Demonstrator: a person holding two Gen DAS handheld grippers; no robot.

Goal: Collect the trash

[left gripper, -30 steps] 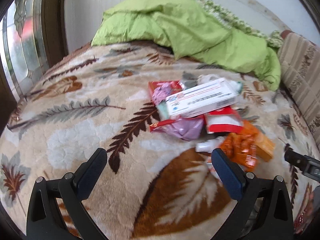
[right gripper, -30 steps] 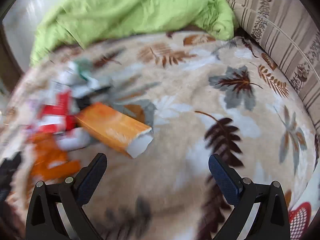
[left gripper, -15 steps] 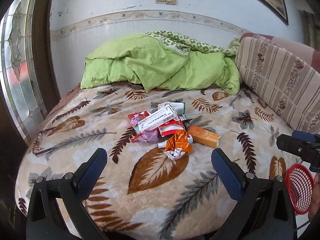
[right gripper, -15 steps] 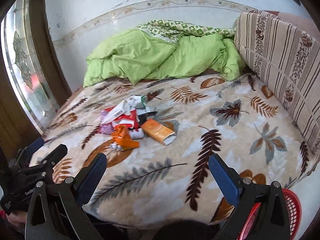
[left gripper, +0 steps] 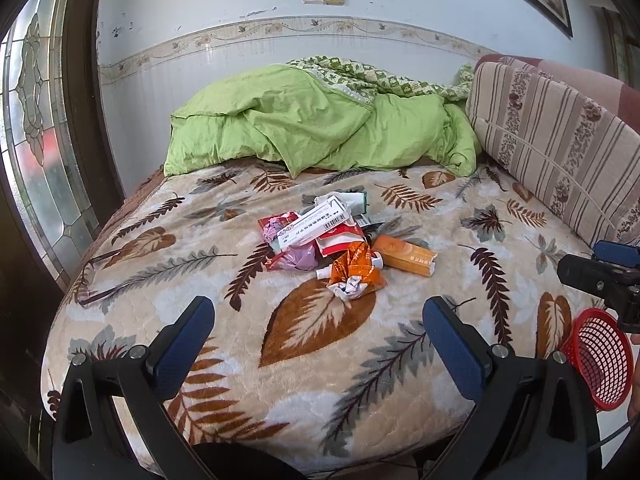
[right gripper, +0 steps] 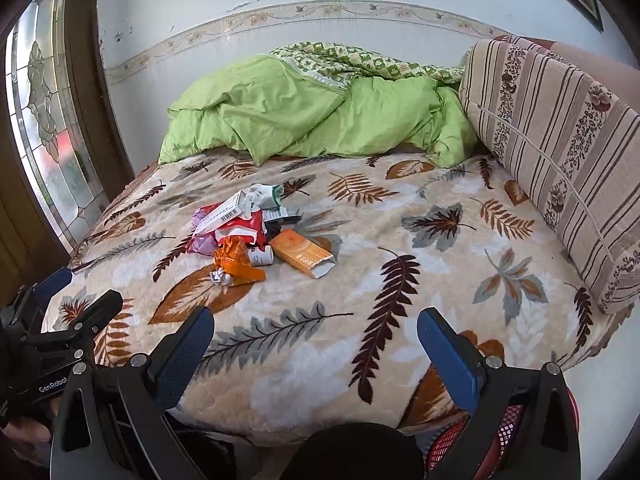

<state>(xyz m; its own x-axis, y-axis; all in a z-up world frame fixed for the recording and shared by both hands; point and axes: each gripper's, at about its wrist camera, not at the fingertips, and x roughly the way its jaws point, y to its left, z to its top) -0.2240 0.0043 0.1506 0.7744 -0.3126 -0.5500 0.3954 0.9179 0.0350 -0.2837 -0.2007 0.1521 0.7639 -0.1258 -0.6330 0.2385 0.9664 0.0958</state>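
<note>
A pile of trash lies mid-bed on the leaf-patterned blanket (left gripper: 320,340): an orange carton (left gripper: 405,255), a crumpled orange wrapper (left gripper: 354,270), a long white box (left gripper: 314,226), red packets (left gripper: 338,238) and a pink bag (left gripper: 300,258). The carton (right gripper: 301,253) and wrapper (right gripper: 236,262) also show in the right wrist view. My left gripper (left gripper: 318,334) is open and empty, held back over the bed's near edge. My right gripper (right gripper: 316,344) is open and empty, likewise short of the pile. A red mesh basket (left gripper: 600,356) sits at the bed's right front corner.
A green duvet (left gripper: 320,128) is heaped at the far end by the wall. A striped cushion (left gripper: 552,148) lines the right side. A stained-glass door (left gripper: 36,140) stands on the left. The basket's rim (right gripper: 516,424) shows under my right gripper.
Both grippers have pulled well back from the trash pile toward the bed's near edge. The whole bed and the red basket have come into view. Both stay open.
</note>
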